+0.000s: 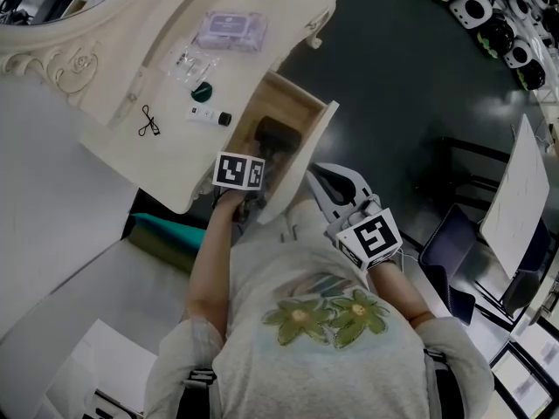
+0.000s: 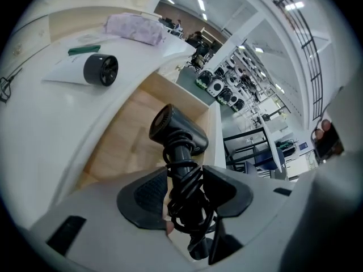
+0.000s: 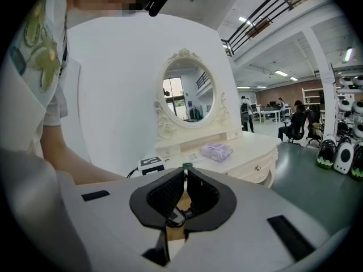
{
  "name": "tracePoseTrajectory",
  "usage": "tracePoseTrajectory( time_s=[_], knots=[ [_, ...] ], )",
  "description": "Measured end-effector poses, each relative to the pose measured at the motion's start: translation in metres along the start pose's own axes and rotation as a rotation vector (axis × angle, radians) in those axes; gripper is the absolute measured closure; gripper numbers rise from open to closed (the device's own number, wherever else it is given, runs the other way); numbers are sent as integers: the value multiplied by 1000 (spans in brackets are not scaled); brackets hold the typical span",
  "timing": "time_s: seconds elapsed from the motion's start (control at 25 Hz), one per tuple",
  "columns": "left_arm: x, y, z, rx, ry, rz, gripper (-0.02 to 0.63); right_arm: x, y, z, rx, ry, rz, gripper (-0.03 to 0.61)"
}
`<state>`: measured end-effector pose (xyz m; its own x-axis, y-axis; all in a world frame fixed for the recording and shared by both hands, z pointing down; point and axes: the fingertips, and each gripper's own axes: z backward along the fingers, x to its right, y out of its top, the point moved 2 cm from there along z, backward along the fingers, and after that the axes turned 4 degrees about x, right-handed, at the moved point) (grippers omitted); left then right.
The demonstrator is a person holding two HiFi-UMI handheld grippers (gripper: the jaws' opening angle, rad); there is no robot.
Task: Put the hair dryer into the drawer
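Head view dim, underexposed; dark floor (image 1: 393,77) glossy with faint reflections; gripper views brighter, lit by ceiling strip lights (image 2: 201,4); strong fisheye bending, black vignetted corners

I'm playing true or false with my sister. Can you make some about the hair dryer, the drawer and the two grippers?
1. The left gripper grips the hair dryer by its cord-wrapped handle. True.
2. The drawer is closed. False: it is pulled open and its wooden inside shows.
3. The right gripper holds a bottle. False: its jaws are together with nothing between them.
4. A purple packet lies on the table. True.
5. The hair dryer is white. False: it is black.
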<state>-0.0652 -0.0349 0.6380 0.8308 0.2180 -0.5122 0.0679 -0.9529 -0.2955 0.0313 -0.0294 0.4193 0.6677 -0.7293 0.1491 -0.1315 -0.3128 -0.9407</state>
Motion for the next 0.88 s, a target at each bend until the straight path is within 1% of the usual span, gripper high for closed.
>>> tracePoseTrajectory(
  time_s=[0.24, 0.52, 0.88],
  knots=[
    [-2, 9, -7, -12, 6, -4, 417, 3, -2, -4, 1, -5, -10, 552],
    [-3, 20, -13, -5, 3, 13, 423, 5, -5, -7, -4, -9, -19, 552],
    [0, 34, -21, 26, -21, 59, 426, 9, -7, -7, -16, -7, -16, 552]
  ],
)
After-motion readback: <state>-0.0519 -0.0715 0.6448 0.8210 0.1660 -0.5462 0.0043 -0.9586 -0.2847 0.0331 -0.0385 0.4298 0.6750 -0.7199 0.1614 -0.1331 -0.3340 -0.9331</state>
